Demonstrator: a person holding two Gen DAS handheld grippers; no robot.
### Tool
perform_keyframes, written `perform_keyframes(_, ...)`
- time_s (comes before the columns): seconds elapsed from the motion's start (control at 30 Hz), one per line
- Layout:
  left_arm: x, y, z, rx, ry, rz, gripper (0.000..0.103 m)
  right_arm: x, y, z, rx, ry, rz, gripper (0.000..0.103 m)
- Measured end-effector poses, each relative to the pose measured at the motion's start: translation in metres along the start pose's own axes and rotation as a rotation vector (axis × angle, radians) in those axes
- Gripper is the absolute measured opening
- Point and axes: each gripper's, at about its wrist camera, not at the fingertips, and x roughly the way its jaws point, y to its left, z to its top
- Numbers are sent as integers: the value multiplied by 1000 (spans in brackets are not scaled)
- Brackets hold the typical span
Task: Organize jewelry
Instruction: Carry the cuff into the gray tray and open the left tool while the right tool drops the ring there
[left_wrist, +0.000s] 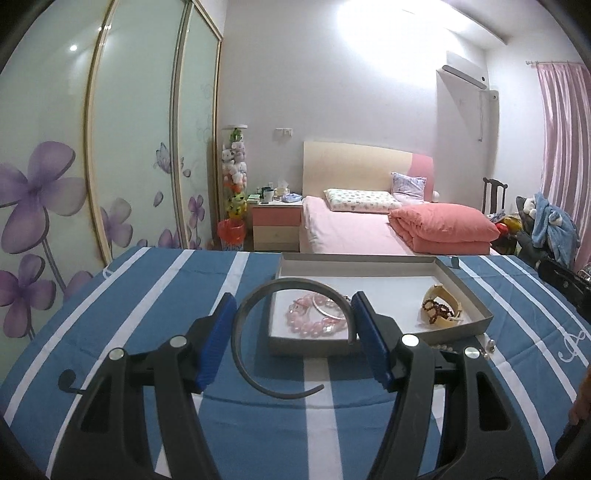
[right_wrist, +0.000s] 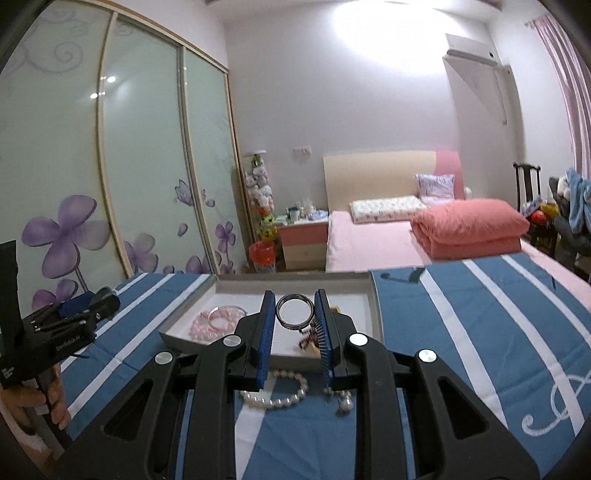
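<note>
Now | left claw (left_wrist: 293, 341) level, clamps grey headband (left_wrist: 258, 314) | right claw (right_wrist: 295, 332) level, clamps ring (right_wrist: 294, 310)

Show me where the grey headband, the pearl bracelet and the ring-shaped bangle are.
grey headband (left_wrist: 255, 295), left wrist view, on the upper left of its arc.
pearl bracelet (right_wrist: 275, 401), right wrist view, on the lower beads of the loop.
bangle (right_wrist: 281, 320), right wrist view, on the left side of its rim.
</note>
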Motion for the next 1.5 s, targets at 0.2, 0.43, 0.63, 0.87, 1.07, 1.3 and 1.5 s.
perform_keyframes(0.2,11,-11,3,16,-13,-1,63,10,5,7,-5,-53,-16,23)
perform_keyframes(0.43,26,-25,11,51,-39,-2,63,31,4,14,12,-65,-37,23)
perform_keyframes(0.63,45,-35,17,67,-49,-7,63,43,11,17,-10,-71,-37,23)
perform_keyframes(0.87,80,-40,24,60,-36,-15,63,67,8,14,-27,-49,-39,23)
perform_keyframes(1.07,106,-43,23,50,-18,-30,63,93,0,2,-5,24,-42,23)
perform_keyframes(1.3,133,-48,19,53,18,-43,63,114,-5,-6,19,99,-46,23)
perform_keyframes(1.5,151,-47,18,41,45,-57,63,127,-4,-11,24,150,-49,23)
